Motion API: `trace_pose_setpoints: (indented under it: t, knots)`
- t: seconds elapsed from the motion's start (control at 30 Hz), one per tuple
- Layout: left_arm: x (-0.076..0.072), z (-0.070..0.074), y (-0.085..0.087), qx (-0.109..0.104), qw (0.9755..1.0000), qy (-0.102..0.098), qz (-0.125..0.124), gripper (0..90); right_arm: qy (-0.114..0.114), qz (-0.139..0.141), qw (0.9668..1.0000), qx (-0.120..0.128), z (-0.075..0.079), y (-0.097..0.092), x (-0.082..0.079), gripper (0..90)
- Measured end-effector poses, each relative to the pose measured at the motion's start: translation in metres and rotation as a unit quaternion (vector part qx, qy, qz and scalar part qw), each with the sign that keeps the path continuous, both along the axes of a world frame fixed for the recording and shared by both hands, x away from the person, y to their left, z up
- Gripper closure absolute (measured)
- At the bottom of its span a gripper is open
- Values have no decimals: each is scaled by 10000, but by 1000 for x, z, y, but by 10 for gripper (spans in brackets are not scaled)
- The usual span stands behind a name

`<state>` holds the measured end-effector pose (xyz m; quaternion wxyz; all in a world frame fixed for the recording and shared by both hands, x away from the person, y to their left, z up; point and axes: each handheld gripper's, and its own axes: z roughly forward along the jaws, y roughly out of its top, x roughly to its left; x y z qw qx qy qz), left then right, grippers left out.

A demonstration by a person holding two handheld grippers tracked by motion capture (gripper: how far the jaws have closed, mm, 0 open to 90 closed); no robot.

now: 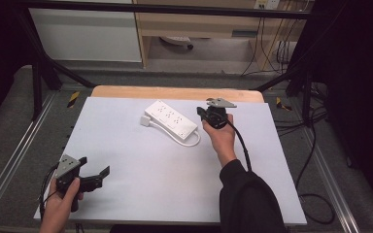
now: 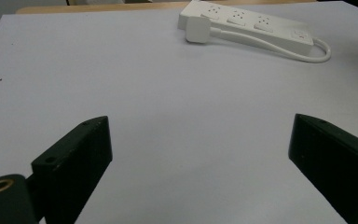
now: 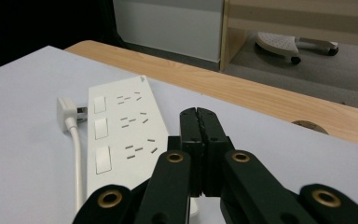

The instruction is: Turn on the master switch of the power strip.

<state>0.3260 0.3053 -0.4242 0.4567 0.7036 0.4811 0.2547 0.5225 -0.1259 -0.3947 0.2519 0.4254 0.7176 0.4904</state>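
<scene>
Right gripper (image 3: 196, 122): jaws pressed together on nothing, poised just beside the near end of the power strip (image 1: 170, 118) at the table's (image 1: 141, 179) far middle. Left gripper (image 1: 93, 177): jaws wide apart, idle at the near left corner. The plug (image 2: 197, 29) lies unplugged beside the strip. Likely step: approach; next, the right jaws must part to grasp.

White power strip (image 1: 171, 119) — three socket groups with rocker switches — lies flat and diagonal on the far centre of the pale table sheet (image 1: 141, 170). Its white cable (image 1: 187, 141) loops back alongside it — plug (image 1: 145, 120) unplugged, resting beside the strip's far end.
</scene>
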Motion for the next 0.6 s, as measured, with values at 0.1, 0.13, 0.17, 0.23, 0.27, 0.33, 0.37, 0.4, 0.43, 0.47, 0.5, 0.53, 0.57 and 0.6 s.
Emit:
trace_pose_setpoints:
  t: [0.1,0.13,0.17,0.23,0.27,0.33,0.37,0.4,0.43,0.47,0.5,0.53,0.57,0.6]
  knots:
    - [0,0,0,3,10000,4,-2,59,63,44,10000,-32,-3,3,1,900]
    - [0,0,0,4,10000,4,0,59,79,48,10000,-26,-4,4,1,900]
    - [0,0,0,3,10000,4,2,59,79,48,10000,-26,-4,4,1,900]
    - [0,0,0,4,10000,3,3,59,101,71,9999,-47,-5,5,1,900]
    - [0,0,0,4,10000,4,4,59,119,86,9999,-65,-6,6,1,900]
    - [0,0,0,1,10000,3,3,59,140,101,9998,-86,-7,7,2,900]
    - [0,0,0,2,10000,4,4,59,162,115,9998,-101,-8,8,2,900]
    - [0,0,0,0,10000,1,3,59,162,115,9998,-101,-8,8,2,900]
    - [0,0,0,3,10000,3,-2,59,174,133,9997,-105,-8,8,2,900]
    - [0,0,0,5,10000,5,-2,59,190,144,9996,-116,-9,9,2,900]
    - [0,0,0,6,10000,6,-2,59,206,158,9996,-115,-9,10,2,900]
    - [0,0,0,4,10000,5,-3,59,219,155,9996,-122,-10,10,2,900]
    - [0,0,0,3,10000,6,-2,59,232,158,9995,-138,-10,11,2,900]
    - [0,0,0,2,10000,5,-1,59,244,163,9995,-143,-11,11,2,900]
